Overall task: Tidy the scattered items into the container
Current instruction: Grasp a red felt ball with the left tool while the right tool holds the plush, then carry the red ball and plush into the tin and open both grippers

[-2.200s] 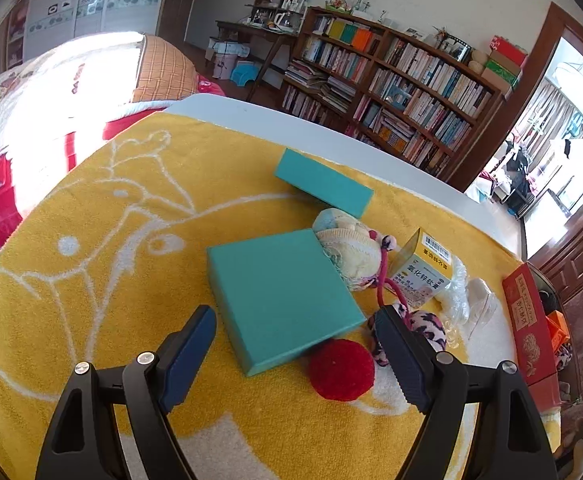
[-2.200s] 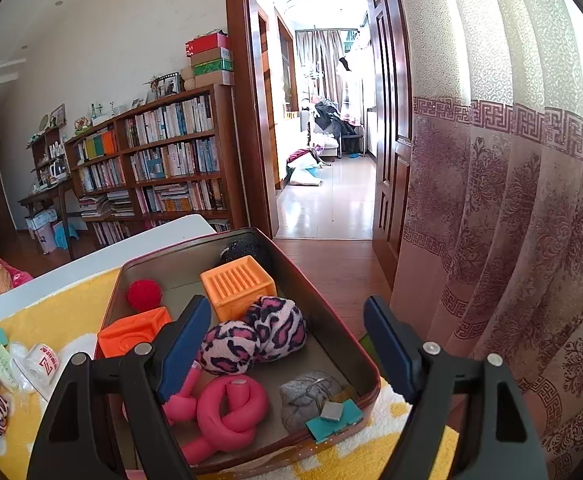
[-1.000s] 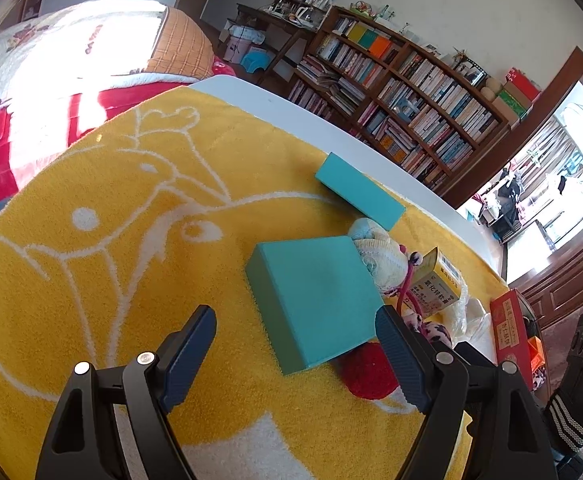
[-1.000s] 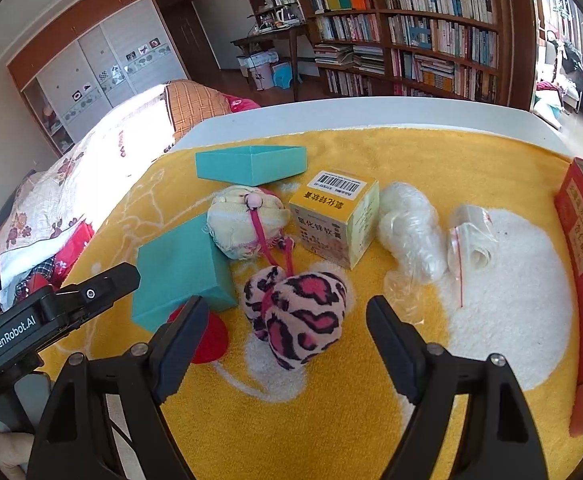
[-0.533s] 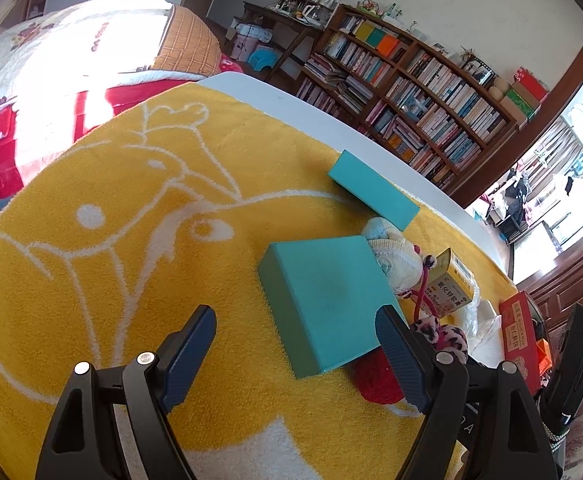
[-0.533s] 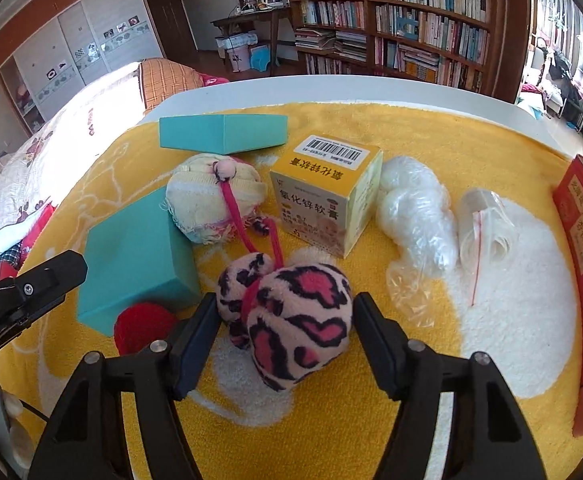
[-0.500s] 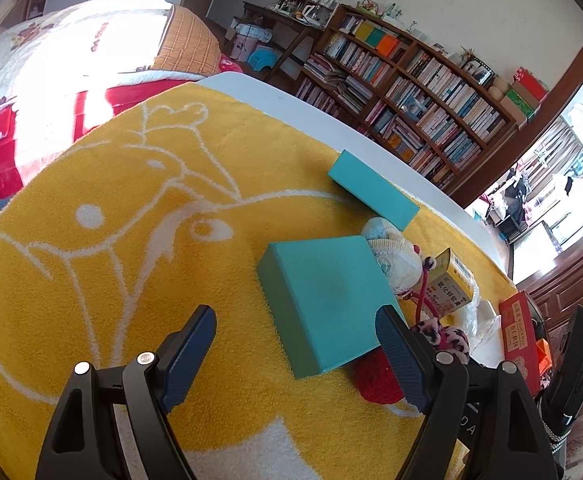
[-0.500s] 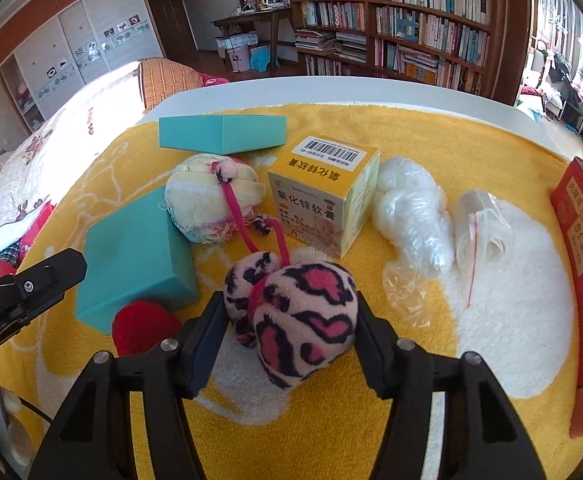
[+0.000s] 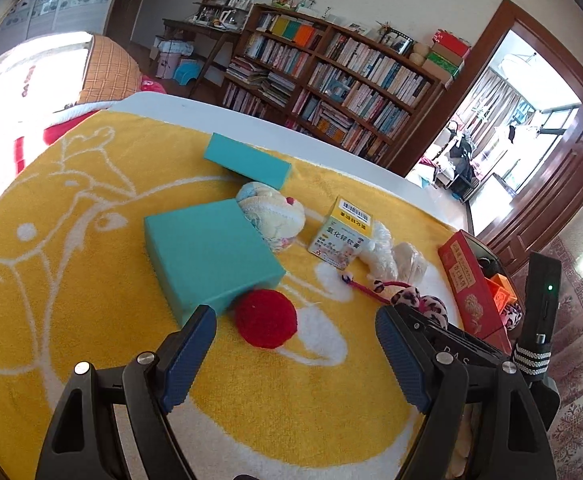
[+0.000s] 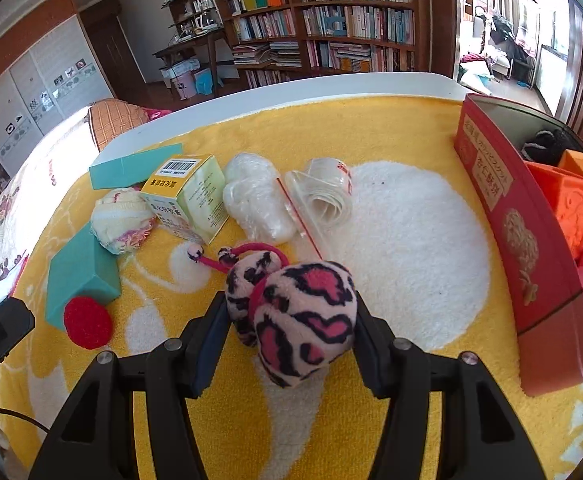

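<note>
My right gripper [image 10: 289, 332] is shut on a pink-and-black leopard plush toy [image 10: 295, 312], both pads pressing its sides, its pink cord [image 10: 251, 248] trailing on the yellow towel. The red tin container [image 10: 519, 240] stands at the right, with orange blocks [image 10: 563, 196] and pink toys inside. My left gripper [image 9: 295, 336] is open above the towel, with a red pom-pom ball [image 9: 265, 318] just beyond its fingertips. A large teal box [image 9: 211, 252] lies against the ball. From the left wrist view the plush [image 9: 419, 300] shows beside the tin [image 9: 467, 284].
On the towel lie a flat teal box [image 9: 247, 160], a cream knitted ball [image 9: 275, 216], a yellow carton [image 9: 341, 232] and two clear plastic bags [image 10: 257, 200] [image 10: 327, 196]. The table's white far edge [image 10: 291, 88] runs behind, with bookshelves beyond.
My right gripper closed on the leopard plush and carried it right, toward the tin, away from the knitted ball. My left gripper shifted so the red ball lies between its fingertips' line.
</note>
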A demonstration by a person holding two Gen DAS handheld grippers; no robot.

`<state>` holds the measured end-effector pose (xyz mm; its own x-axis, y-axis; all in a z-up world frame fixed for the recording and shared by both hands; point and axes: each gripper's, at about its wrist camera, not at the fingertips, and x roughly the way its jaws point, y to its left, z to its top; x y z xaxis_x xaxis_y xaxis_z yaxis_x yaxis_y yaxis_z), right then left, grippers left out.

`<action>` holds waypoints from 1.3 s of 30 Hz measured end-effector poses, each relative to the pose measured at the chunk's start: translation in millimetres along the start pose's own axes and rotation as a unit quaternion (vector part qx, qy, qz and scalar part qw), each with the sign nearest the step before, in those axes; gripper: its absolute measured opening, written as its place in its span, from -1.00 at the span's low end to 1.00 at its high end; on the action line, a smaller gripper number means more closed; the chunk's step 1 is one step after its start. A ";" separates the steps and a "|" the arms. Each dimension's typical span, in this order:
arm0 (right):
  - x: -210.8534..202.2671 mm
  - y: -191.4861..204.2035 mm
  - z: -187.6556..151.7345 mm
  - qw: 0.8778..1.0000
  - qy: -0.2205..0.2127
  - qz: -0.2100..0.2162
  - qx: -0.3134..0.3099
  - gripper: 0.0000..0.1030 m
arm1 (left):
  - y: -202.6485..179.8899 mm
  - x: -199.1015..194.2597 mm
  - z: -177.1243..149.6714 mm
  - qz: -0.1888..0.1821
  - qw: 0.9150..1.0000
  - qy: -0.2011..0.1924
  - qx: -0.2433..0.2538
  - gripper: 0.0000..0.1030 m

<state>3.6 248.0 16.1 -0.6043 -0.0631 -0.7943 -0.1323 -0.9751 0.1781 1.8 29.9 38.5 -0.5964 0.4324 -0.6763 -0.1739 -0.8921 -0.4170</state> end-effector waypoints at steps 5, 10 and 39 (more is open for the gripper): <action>-5.4 -9.0 1.1 1.000 -0.015 -0.006 0.011 0.19 | -0.2 19.3 -7.2 0.025 1.000 0.017 -0.002 0.62; -3.3 0.4 -2.2 1.000 -0.014 -0.005 -0.003 0.19 | 14.2 36.2 -2.1 0.042 0.998 0.030 -0.028 0.62; -52.9 -5.6 5.6 0.994 -0.109 0.021 0.022 0.19 | -20.3 26.3 -5.2 0.017 0.999 0.004 0.036 -0.26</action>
<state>31.9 258.0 60.4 -0.7655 -0.0505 -0.6415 -0.1349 -0.9622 0.2367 -6.3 60.1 26.0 -0.5970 0.4025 -0.6939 -0.2100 -0.9132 -0.3491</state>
